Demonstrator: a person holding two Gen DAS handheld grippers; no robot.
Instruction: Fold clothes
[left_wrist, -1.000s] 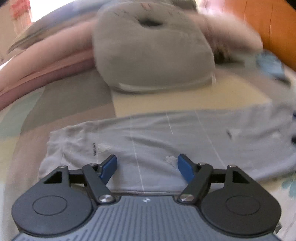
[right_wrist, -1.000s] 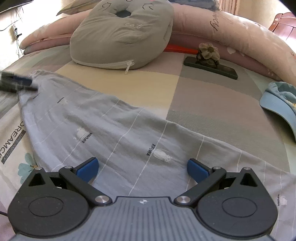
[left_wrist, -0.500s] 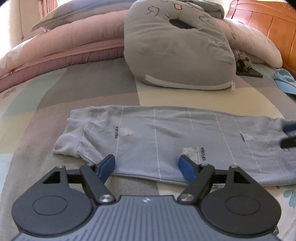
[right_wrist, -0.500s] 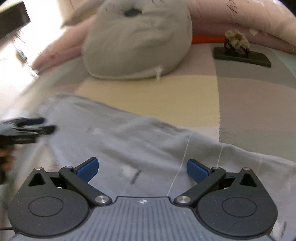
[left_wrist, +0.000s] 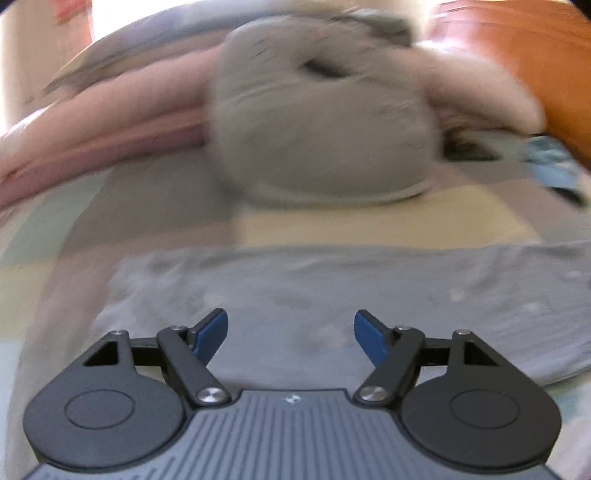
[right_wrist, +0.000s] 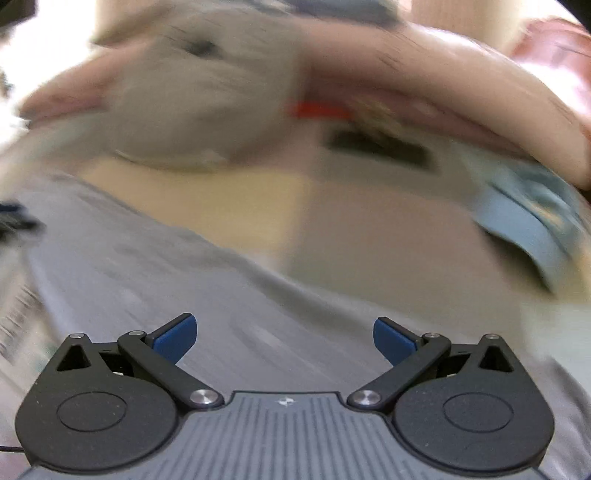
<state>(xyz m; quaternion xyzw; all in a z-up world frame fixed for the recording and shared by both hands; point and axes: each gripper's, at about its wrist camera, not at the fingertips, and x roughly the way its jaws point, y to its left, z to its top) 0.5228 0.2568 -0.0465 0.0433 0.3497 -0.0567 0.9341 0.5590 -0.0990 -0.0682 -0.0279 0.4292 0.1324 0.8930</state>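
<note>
A patchwork bedspread covers the bed, both views smeared by motion. Just ahead of the left gripper, whose fingers stand wide apart and empty, lies the grey garment, spread flat; it also runs under and between the fingers of the right gripper, likewise spread and holding nothing. The cloth looks thin, light and limp, likely to sag and slide, so pinching an edge or corner seems best. Beyond the fingers sits a grey cushion, then pink bedding.
</note>
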